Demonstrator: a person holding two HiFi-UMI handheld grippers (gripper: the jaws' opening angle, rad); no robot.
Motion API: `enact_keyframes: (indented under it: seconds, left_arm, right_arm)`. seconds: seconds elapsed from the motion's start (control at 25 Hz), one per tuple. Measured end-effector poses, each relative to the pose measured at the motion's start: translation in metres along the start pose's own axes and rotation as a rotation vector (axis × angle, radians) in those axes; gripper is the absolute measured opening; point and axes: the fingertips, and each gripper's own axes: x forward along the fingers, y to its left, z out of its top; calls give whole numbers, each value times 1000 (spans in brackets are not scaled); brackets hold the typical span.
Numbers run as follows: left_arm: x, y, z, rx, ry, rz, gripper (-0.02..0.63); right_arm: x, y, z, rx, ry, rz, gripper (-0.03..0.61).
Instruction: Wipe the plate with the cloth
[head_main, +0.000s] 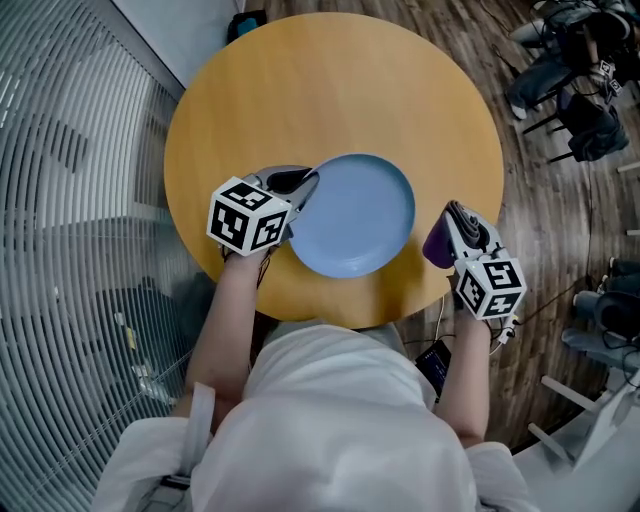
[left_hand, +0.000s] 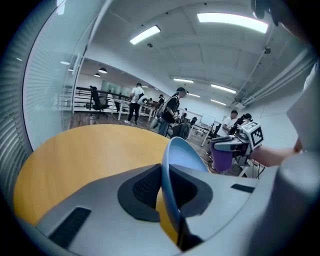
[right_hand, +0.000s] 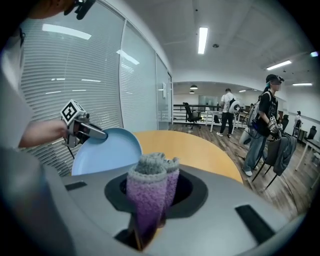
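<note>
Left gripper (head_main: 303, 187) clamped on plate (head_main: 355, 215) left rim, over table (head_main: 330, 80). Right gripper (head_main: 452, 228) pinching folded purple cloth (head_main: 437, 246), just right of plate, not touching; likely sweeps leftward across plate face.

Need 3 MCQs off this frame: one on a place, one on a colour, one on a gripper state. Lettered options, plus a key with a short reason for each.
1. In the head view, where is the cloth relative to the plate?
A. Lying on the plate's middle
B. Off the plate's right rim, in the right gripper
C. Tucked under the plate

2. What colour is the plate?
A. Light blue
B. White
C. Red

3. What is the state of the left gripper?
A. Open, holding nothing
B. Shut on the plate's rim
C. Shut on the cloth

Key:
1. B, the purple cloth sits clear of the plate, beside its right edge, between the right gripper's jaws.
2. A, the plate shows light blue in all three views.
3. B, the left gripper view shows the plate's rim pinched between the pads.
</note>
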Motion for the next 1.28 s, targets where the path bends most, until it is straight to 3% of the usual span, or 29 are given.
enact_keyframes:
  seconds: [0.52,0.88,1.28]
  left_arm:
    - [33,69,-15,-346,-162,47,31]
    - [54,101,-29,-470,-182,99,31]
    - [86,128,-42,-787,-347,92,31]
  right_arm:
    - [18,-27,13,-98,-14,24,89]
    - [23,-48,22,-90,-3,30,89]
    - [33,-73,23,-80,-7,41,89]
